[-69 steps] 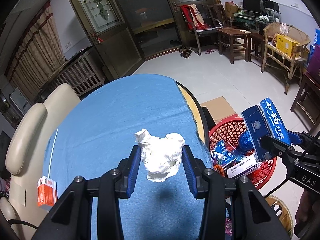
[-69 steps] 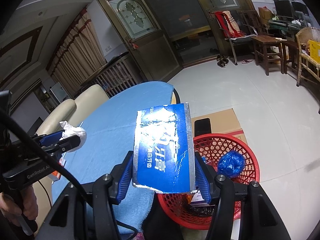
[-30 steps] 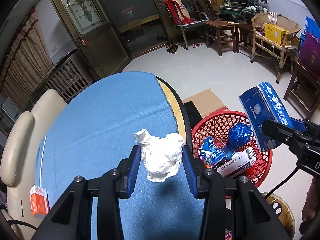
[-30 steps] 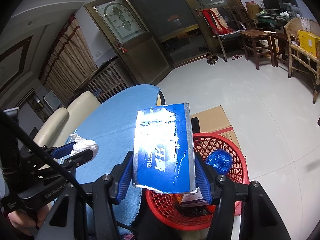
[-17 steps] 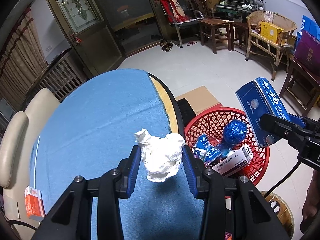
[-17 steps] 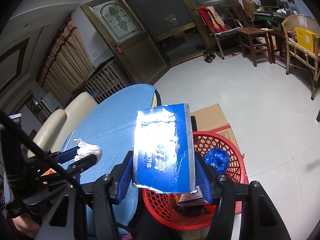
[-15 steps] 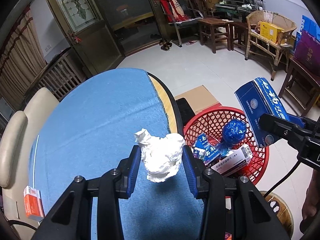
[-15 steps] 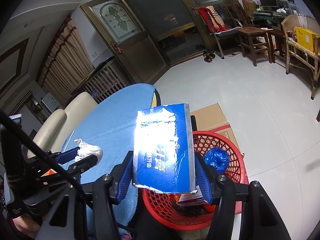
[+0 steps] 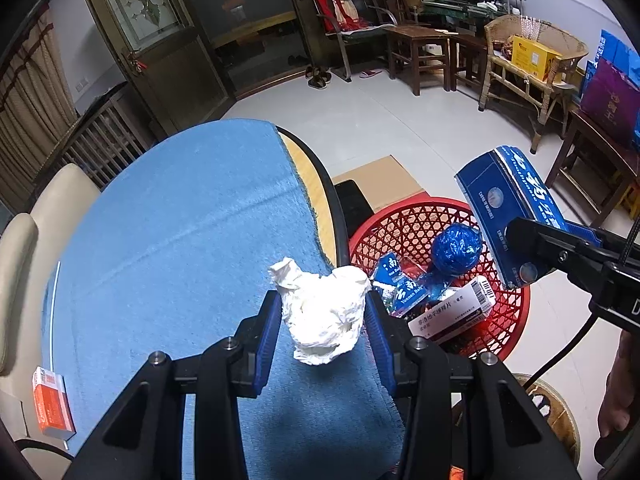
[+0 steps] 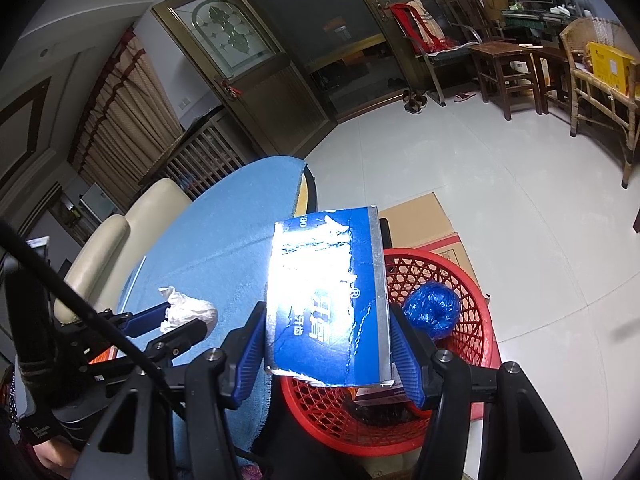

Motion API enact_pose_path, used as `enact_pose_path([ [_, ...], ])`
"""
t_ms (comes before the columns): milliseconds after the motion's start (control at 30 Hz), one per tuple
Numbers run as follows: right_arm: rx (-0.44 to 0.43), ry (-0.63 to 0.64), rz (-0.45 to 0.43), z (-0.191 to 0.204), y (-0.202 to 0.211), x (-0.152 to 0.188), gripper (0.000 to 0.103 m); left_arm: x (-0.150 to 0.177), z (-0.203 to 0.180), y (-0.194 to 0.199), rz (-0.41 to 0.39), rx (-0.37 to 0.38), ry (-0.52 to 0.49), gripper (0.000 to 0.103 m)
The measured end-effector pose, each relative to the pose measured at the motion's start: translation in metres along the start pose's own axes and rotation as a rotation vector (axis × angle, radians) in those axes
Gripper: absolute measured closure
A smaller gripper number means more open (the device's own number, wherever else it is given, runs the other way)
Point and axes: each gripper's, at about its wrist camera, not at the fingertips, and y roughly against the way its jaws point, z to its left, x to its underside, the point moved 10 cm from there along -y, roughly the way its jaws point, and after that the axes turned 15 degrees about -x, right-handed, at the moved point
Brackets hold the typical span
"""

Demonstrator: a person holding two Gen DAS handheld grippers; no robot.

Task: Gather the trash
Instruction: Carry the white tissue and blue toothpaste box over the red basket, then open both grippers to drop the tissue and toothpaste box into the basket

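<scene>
Both grippers nearer red basket (image 9: 516, 304) holding blue ball (image 9: 456, 246), cartons, left gripper (image 9: 322, 316) clamps tissue (image 9: 322, 312), right gripper (image 10: 328, 340) blue box (image 10: 328, 300).

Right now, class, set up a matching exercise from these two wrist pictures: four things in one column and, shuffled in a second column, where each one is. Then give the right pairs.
Things
1. crumpled white paper
2. blue box
3. blue foil ball
4. orange carton

Places
A. lying in the red basket
B. clamped in the right tongs, above the basket
C. on the cream chair seat, beside the blue tablecloth
D. clamped in the left tongs, above the tablecloth's edge

Pairs: 1-D, 2-B, 3-A, 4-C
</scene>
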Motion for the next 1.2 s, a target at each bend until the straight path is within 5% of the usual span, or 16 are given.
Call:
enact_pose_path([
  [1200, 0.013, -0.036, 0.009, -0.0081, -0.0076, 0.0038, 0.041, 0.0054, -0.0089, -0.0047, 0.014, 0.075, 0.006, 0.056],
])
